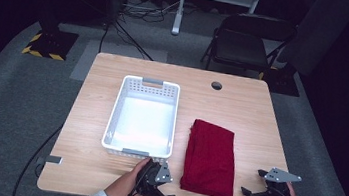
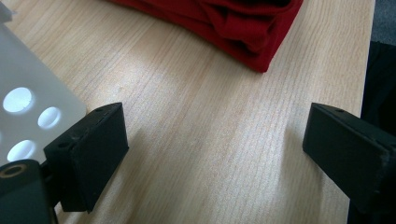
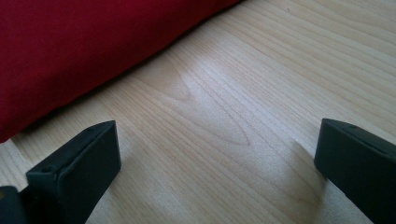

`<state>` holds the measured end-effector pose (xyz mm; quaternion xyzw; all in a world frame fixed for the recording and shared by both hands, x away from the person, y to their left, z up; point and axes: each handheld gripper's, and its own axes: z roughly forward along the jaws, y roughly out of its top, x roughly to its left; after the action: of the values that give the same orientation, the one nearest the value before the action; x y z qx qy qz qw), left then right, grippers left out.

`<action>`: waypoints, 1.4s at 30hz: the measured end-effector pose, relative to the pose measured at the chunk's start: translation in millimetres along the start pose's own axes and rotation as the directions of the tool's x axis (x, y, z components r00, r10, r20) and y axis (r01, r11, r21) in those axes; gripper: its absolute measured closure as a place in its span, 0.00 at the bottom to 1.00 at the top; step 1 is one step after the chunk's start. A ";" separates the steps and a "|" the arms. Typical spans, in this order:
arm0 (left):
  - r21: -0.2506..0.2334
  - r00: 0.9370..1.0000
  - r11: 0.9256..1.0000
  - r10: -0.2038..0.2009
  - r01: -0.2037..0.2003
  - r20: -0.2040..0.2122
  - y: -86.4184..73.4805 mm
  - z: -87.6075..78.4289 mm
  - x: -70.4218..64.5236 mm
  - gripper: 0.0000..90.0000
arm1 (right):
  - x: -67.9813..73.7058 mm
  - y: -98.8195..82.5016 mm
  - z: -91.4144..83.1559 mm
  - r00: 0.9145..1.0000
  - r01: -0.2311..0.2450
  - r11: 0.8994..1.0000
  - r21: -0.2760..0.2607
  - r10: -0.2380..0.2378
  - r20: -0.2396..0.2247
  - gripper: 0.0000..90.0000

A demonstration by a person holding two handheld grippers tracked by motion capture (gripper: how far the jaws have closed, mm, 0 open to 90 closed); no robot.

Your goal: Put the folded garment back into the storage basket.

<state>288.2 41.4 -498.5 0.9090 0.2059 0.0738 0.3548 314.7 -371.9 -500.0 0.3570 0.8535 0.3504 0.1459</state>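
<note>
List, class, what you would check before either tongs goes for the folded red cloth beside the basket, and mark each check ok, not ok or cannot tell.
1. Left tongs open, nothing between the jaws: ok.
2. Right tongs open, nothing between the jaws: ok.
3. Red cloth folded, flat on the table: ok.
4. White basket has room inside: ok.
5. Bare wood between each tongs and the cloth: ok.
6. How firmly the folds will hold when lifted: cannot tell.
</note>
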 end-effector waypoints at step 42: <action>0.045 1.000 0.999 0.017 -0.018 0.016 31.2 22.0 -14.8 0.10 | -0.2 0.3 0.3 1.000 0.001 1.000 -0.001 -0.001 0.001 0.00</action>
<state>291.0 0.9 -493.5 0.9191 0.1967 0.0654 0.3352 315.2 -371.7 -500.0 0.3567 0.8534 0.3506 0.1466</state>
